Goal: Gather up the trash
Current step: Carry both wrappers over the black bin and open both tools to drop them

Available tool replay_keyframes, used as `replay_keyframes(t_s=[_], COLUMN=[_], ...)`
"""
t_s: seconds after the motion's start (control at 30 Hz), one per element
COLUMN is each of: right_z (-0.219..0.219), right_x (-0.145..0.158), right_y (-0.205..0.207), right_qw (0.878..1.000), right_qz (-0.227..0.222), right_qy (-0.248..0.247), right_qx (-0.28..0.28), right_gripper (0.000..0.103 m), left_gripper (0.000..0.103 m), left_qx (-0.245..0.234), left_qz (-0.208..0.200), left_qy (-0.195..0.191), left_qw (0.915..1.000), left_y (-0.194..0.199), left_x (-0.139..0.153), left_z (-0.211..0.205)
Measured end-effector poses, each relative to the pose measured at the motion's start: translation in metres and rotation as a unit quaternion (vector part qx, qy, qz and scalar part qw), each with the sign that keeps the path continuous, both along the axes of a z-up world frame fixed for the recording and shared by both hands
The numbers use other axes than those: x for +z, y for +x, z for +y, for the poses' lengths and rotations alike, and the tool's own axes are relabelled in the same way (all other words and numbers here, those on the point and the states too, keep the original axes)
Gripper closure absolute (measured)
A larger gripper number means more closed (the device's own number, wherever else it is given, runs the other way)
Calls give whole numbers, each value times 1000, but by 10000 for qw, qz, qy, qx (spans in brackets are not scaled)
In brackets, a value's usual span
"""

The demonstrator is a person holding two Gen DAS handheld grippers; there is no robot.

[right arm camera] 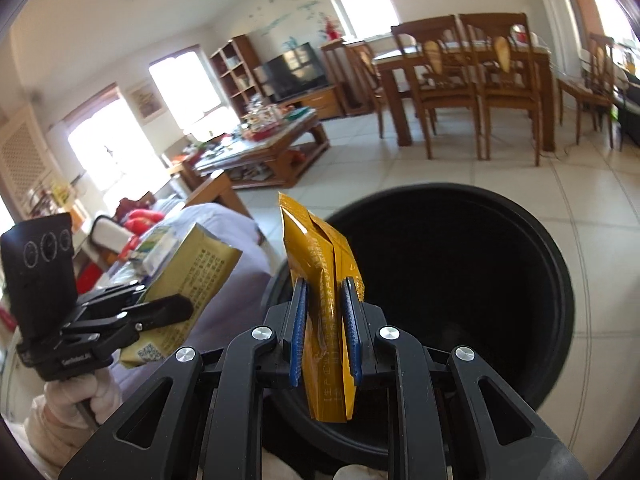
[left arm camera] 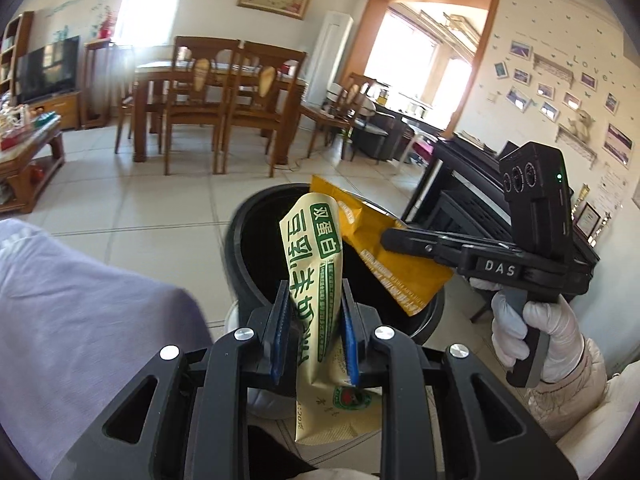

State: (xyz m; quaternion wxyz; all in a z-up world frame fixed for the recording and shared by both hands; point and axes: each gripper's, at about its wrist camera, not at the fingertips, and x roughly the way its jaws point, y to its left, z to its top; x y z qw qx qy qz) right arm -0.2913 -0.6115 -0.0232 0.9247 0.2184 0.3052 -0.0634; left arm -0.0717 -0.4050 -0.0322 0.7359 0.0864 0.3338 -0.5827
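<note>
Now each hand-held gripper pinches a wrapper over the black bin [right arm camera: 552, 264]: left hand-held gripper [left arm camera: 314, 304] a cream packet [left arm camera: 310, 248], right hand-held gripper [right arm camera: 326, 300] a yellow packet [right arm camera: 320, 260].

The right tool [right arm camera: 326, 332] pinches an orange packet [right arm camera: 320, 280] upright over the rim of the black bin [right arm camera: 560, 300]. To its left, the left tool [right arm camera: 160, 300] clamps a pale yellow packet [right arm camera: 192, 280].

The trash bin [right arm camera: 552, 264] stands on the floor [right arm camera: 600, 192], its open mouth directly below both packets. The left hand-held gripper [left arm camera: 314, 320] holds the milk powder packet [left arm camera: 316, 264] over the bin's near rim. To its right, the right hand-held gripper [right arm camera: 326, 320] holds the yellow sachet [right arm camera: 324, 280] over the opening. The dining table [left arm camera: 216, 76] stands behind the bin.
</note>
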Motion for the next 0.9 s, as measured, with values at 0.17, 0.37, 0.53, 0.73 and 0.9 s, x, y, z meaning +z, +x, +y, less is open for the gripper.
replay_keyframes(t_s=[0.17,0.37,0.53,0.73,0.9], right_z=[-33,-49,-55,-52,-50], right_x=[-26,-43,-51,-53,-55], right_y=[-20,-30,-35,-30,-25], right_qw=[9992,9980,9974,9972,9969], right_qz=[128,229,248,301,323], right_qy=[184,286,342,348,384], right_qx=[-318,-519,-586,-592,-606], right_gripper=[85,84,84,83,80], left_gripper=[79,79,79,78,77], left_qx=[-269,-327,-332,-321,-283], left_qz=[10,99,135,133,99], left_qy=[173,354,488,582,628], left_qw=[9995,9988,9982,9977,9976], left_y=[-13,-14,-15,-19,-21], left_x=[-13,-31,-42,-47,-47], left_z=[-34,-53,-68,-75,-77])
